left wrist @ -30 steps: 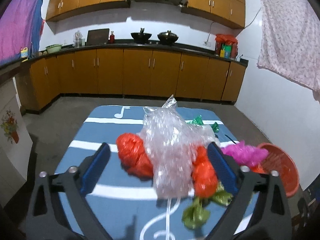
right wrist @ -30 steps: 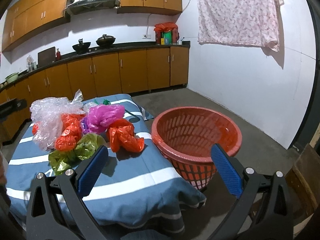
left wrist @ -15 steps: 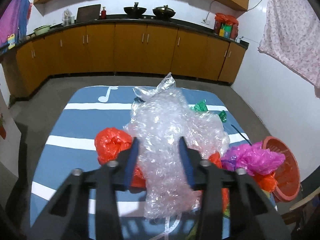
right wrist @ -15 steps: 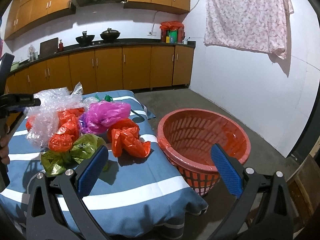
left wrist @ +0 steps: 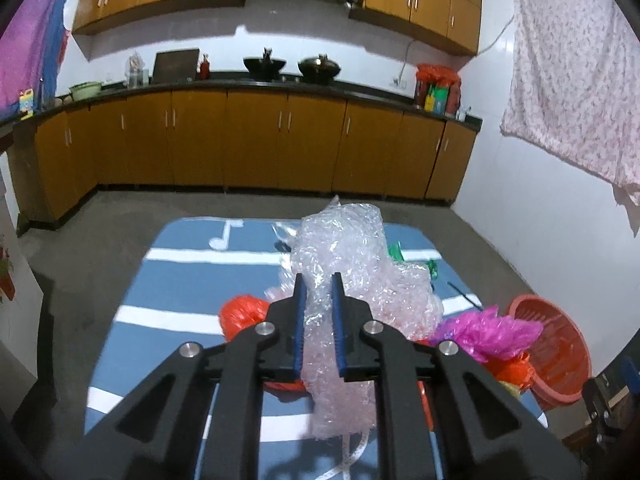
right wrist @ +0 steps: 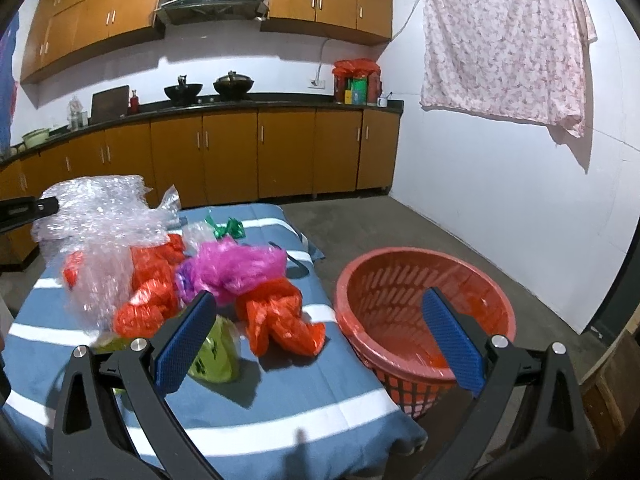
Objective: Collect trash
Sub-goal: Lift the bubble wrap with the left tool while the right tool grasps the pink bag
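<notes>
red basket [right wrist: 424,280] empty; left hand-held gripper [left wrist: 318,280] grips bubble wrap [left wrist: 360,264]; right [right wrist: 316,320] released.

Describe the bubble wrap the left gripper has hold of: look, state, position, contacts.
The bubble wrap is a clear, crumpled sheet of small bubbles, bunched into a tall loose wad. The left gripper is shut on its middle, blue pads pinching a narrow fold. Its lower end drapes over the red plastic bags on the blue striped cloth; whether it also touches the cloth is unclear.
</notes>
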`<state>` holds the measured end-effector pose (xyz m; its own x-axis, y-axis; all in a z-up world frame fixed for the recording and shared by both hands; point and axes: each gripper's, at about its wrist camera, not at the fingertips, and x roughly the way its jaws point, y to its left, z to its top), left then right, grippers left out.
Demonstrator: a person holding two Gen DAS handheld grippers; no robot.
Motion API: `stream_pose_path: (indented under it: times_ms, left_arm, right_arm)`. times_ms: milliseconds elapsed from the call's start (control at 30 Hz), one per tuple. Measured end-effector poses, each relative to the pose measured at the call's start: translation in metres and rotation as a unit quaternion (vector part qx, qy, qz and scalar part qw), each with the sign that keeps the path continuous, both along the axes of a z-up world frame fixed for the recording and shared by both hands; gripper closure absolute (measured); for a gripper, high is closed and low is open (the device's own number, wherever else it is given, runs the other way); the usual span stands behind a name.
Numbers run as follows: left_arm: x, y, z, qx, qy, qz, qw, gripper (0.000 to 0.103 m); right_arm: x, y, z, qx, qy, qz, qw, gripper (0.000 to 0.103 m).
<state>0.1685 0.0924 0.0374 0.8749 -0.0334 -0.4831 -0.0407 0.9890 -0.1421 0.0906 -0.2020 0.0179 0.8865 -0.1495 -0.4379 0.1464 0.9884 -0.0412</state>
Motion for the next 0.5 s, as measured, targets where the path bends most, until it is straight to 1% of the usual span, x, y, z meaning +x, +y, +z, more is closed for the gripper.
stream_pose_path:
  times_ms: [100, 167, 200, 267, 333, 367, 500]
  left_arm:
    - [-0.009, 0.007, 0.013, 0.0, -0.018, 0.011, 0.9998, 0.09]
    - [-0.014, 0.011, 0.019, 0.001, -0.029, 0.019, 0.9994, 0.09]
    - [-0.017, 0.013, 0.022, 0.003, -0.034, 0.024, 0.9991, 0.09]
    - [-0.023, 0.019, 0.028, 0.004, -0.044, 0.032, 0.9985, 0.09]
    - [-0.026, 0.023, 0.034, 0.003, -0.05, 0.038, 0.998, 0.091]
    - [-0.028, 0.027, 0.036, 0.002, -0.053, 0.042, 0.9977, 0.091]
    - [-0.032, 0.035, 0.041, 0.005, -0.058, 0.055, 0.9967, 0.091]
  right_arm:
    - [0.014, 0.001, 0.005, 0.015, -0.002, 0.017, 1.0, 0.003]
    - [0.026, 0.003, 0.006, 0.026, 0.003, 0.03, 0.999, 0.009]
    - [0.033, 0.004, 0.006, 0.031, 0.007, 0.035, 0.999, 0.011]
    - [0.046, 0.006, 0.005, 0.037, 0.015, 0.046, 0.998, 0.019]
    - [0.062, 0.008, 0.001, 0.043, 0.027, 0.054, 0.997, 0.021]
    - [0.078, 0.004, -0.005, 0.054, 0.042, 0.053, 0.996, 0.022]
    - [0.097, -0.002, -0.015, 0.069, 0.065, 0.056, 0.994, 0.022]
